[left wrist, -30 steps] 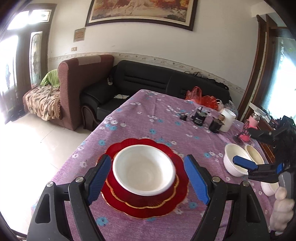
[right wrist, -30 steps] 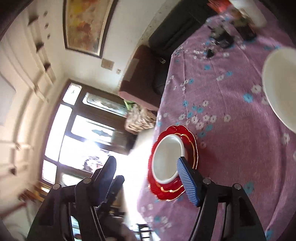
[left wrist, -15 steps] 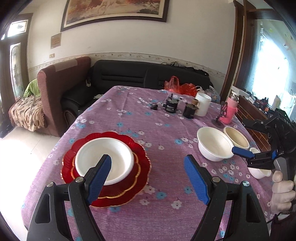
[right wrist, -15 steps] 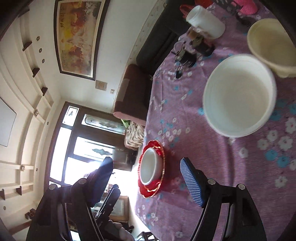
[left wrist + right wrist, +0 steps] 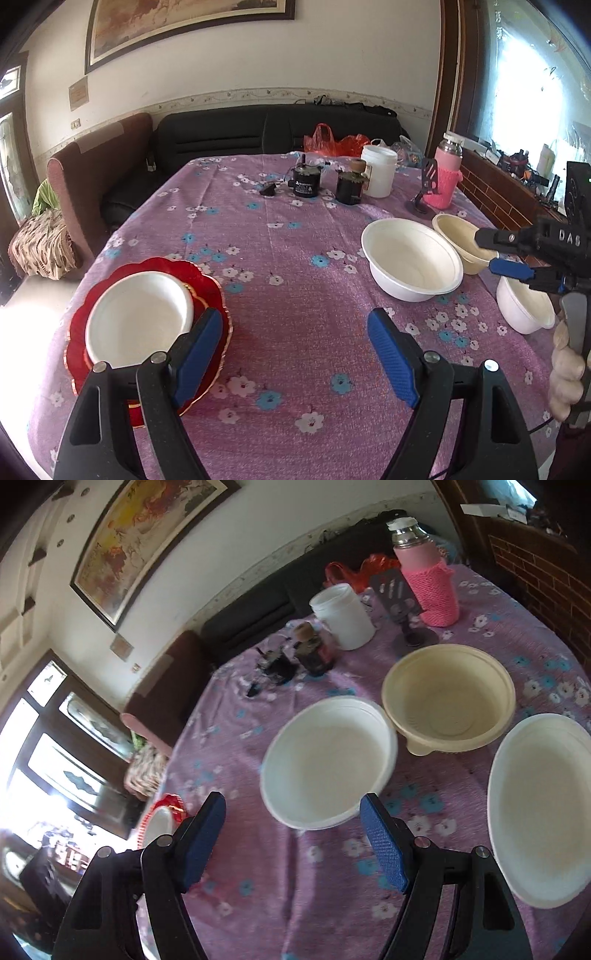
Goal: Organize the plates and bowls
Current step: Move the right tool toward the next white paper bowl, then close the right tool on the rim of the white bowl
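Bowls are half stacked: one white bowl (image 5: 138, 317) sits on the red plates (image 5: 207, 291) at my nine o'clock. My right gripper (image 5: 293, 830), jaws wide and empty, faces the nearest loose white bowl (image 5: 328, 760) at twelve o'clock; I judge the next move is closing on its rim. My left gripper (image 5: 295, 350) hangs wide, empty.

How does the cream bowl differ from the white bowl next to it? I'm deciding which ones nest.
The cream-coloured round bowl is yellowish with ridged inner walls; the plain white round bowl looks smooth. The cream bowl sits nearer the pink flask, the white bowl nearer the right gripper. Both stand upright, empty.
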The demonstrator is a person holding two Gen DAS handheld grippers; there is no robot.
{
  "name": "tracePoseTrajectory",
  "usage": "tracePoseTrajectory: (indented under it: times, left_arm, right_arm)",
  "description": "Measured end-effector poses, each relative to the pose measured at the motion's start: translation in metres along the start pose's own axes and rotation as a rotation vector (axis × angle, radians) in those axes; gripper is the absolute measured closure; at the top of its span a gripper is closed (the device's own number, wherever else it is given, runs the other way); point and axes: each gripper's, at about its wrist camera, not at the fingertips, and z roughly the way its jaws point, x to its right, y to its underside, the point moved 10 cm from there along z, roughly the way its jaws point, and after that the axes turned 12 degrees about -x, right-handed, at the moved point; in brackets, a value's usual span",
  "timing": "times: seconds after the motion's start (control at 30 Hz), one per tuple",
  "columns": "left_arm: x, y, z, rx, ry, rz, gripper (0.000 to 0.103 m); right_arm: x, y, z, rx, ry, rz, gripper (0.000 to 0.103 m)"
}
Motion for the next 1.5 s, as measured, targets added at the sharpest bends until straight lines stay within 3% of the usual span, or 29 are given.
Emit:
tracePoseTrajectory:
  times: [0.13,0.27,0.53,0.7,0.93,1.17,1.5]
  left_arm:
    - [0.007,-0.016,0.017,-0.014,-0.007,-0.011,0.023]
    - [0.011,-0.033,0.025,0.019,-0.052,-0.005,0.023]
    - [0.017,-0.056,0.04,0.056,-0.151,0.014,0.023]
    - [0.021,-0.066,0.054,0.051,-0.163,0.026,0.022]
    - [0.034,-0.084,0.085,0.014,-0.137,0.026,0.022]
    - [0.049,-0.099,0.116,-0.02,-0.101,0.007,0.022]
    - [0.064,-0.099,0.154,-0.088,-0.065,0.011,0.022]
  right_arm:
    - [0.019,0.002,0.022,-0.024,0.038,0.039,0.024]
    - [0.038,0.0,0.039,-0.035,0.008,0.119,0.024]
    - [0.04,-0.012,0.062,-0.028,0.025,0.15,0.024]
    - [0.039,-0.016,0.072,-0.03,0.039,0.147,0.024]
    - [0.049,-0.014,0.084,-0.046,0.067,0.153,0.024]
    - [0.049,-0.018,0.079,-0.002,0.122,0.114,0.024]
    - [0.059,-0.019,0.084,-0.007,0.155,0.122,0.026]
